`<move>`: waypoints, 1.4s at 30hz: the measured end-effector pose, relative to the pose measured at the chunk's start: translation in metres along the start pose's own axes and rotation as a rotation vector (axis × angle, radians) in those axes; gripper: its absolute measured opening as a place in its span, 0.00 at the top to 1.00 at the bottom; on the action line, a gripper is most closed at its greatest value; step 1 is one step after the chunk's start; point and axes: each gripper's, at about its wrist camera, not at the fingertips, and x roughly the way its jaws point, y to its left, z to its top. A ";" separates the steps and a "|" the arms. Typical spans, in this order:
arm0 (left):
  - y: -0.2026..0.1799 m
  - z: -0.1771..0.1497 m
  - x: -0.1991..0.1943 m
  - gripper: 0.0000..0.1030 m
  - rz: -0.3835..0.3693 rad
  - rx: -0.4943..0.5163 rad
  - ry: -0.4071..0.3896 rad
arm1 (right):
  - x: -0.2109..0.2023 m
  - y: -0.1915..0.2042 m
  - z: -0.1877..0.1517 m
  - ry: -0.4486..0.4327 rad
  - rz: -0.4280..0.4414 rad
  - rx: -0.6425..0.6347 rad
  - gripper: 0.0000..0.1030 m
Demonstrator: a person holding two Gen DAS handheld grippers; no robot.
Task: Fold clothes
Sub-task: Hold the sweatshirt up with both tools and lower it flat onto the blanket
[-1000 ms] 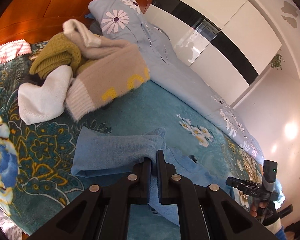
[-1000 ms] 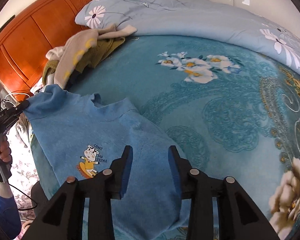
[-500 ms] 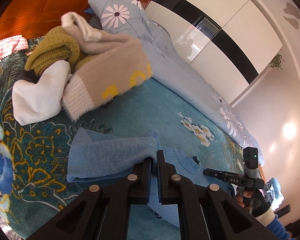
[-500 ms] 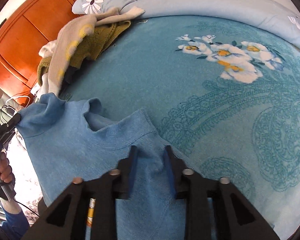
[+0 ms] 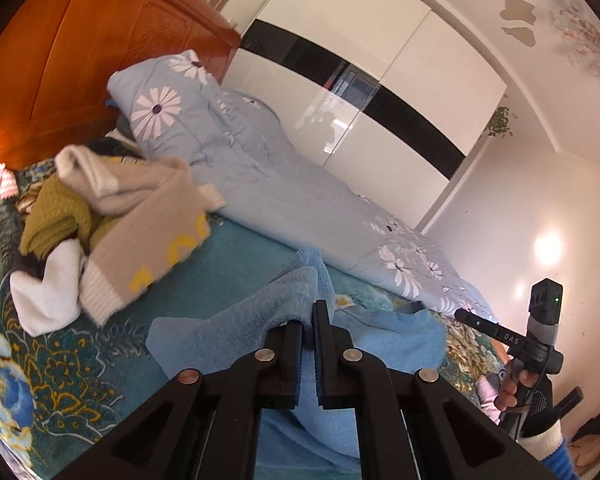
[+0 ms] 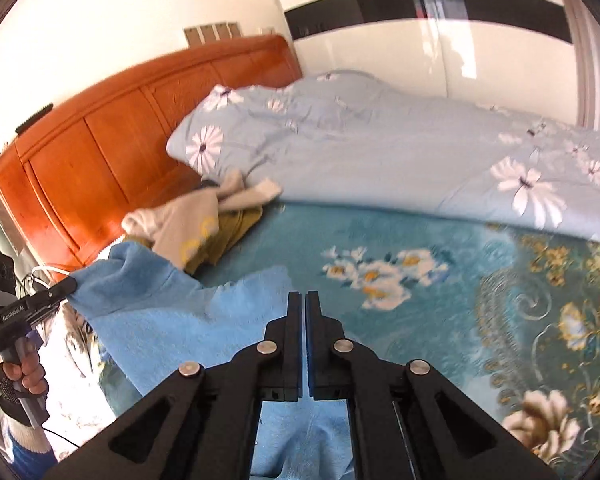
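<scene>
A light blue sweatshirt (image 6: 160,308) hangs stretched between my two grippers above the teal bedspread (image 6: 440,300). In the left wrist view, my left gripper (image 5: 309,310) is shut on a bunched fold of the sweatshirt (image 5: 380,332), which rises past the fingertips. My right gripper (image 6: 304,298) is shut on the garment's other upper edge. Each gripper shows in the other's view: the right gripper (image 5: 466,315) is held by a hand at the right edge, and the left gripper (image 6: 70,283) pinches a blue corner at the left. The lower part of the sweatshirt is hidden under the grippers.
A pile of clothes (image 5: 140,232) lies near the orange wooden headboard (image 5: 80,60): a beige sweater with yellow letters, an olive knit and a white piece. A pale blue daisy-print duvet (image 6: 380,152) runs along the bed's far side. A white wardrobe (image 5: 380,72) stands behind.
My right gripper has shut on the sweatshirt. Both grippers have risen and tilted up, lifting the garment off the bedspread and stretching it between them.
</scene>
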 end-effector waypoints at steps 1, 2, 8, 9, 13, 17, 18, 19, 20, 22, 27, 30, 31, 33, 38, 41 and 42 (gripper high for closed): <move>-0.013 0.007 -0.004 0.95 -0.015 0.020 -0.013 | -0.018 -0.001 0.011 -0.040 -0.008 0.003 0.99; -0.026 0.014 -0.007 0.95 -0.030 0.040 -0.025 | -0.035 -0.002 0.021 -0.071 -0.010 0.006 0.99; -0.078 0.030 -0.006 0.95 -0.040 0.137 -0.019 | -0.088 -0.004 0.032 -0.117 -0.053 -0.016 0.99; -0.079 0.029 -0.005 0.95 -0.038 0.135 -0.013 | -0.087 -0.004 0.026 -0.107 -0.056 -0.019 0.99; -0.066 0.023 -0.006 0.95 -0.019 0.108 -0.005 | -0.070 -0.010 0.001 -0.035 -0.044 -0.015 0.99; -0.036 0.016 -0.013 0.95 0.025 0.064 0.001 | -0.030 -0.008 -0.020 0.057 -0.006 -0.012 0.99; -0.027 0.014 -0.016 0.95 0.037 0.053 -0.001 | -0.016 -0.006 -0.025 0.080 0.007 -0.012 0.99; -0.017 0.011 -0.019 0.95 0.050 0.043 -0.004 | -0.002 -0.003 -0.031 0.104 0.020 -0.011 0.99; -0.008 0.008 -0.023 0.95 0.062 0.032 -0.006 | 0.012 0.000 -0.037 0.127 0.033 -0.011 0.99; 0.013 0.001 -0.030 0.95 0.089 0.004 -0.012 | 0.040 0.006 -0.048 0.176 0.058 -0.011 0.99; 0.064 -0.024 -0.047 0.95 0.142 -0.076 -0.026 | 0.113 0.028 -0.078 0.324 0.120 -0.035 0.85; 0.092 -0.039 -0.052 0.95 0.162 -0.123 -0.019 | 0.152 0.047 -0.096 0.407 0.144 -0.079 0.60; 0.099 -0.044 -0.052 0.95 0.166 -0.137 -0.015 | 0.163 0.052 -0.101 0.430 0.155 -0.092 0.58; 0.113 -0.051 -0.052 0.95 0.174 -0.161 -0.006 | 0.182 0.062 -0.110 0.475 0.170 -0.124 0.53; 0.133 -0.065 -0.050 0.94 0.175 -0.196 0.013 | 0.214 0.086 -0.123 0.540 0.192 -0.207 0.44; 0.139 -0.068 -0.049 0.94 0.171 -0.205 0.020 | 0.227 0.095 -0.126 0.560 0.201 -0.221 0.43; 0.140 -0.068 -0.049 0.94 0.171 -0.207 0.023 | 0.231 0.098 -0.127 0.566 0.204 -0.226 0.43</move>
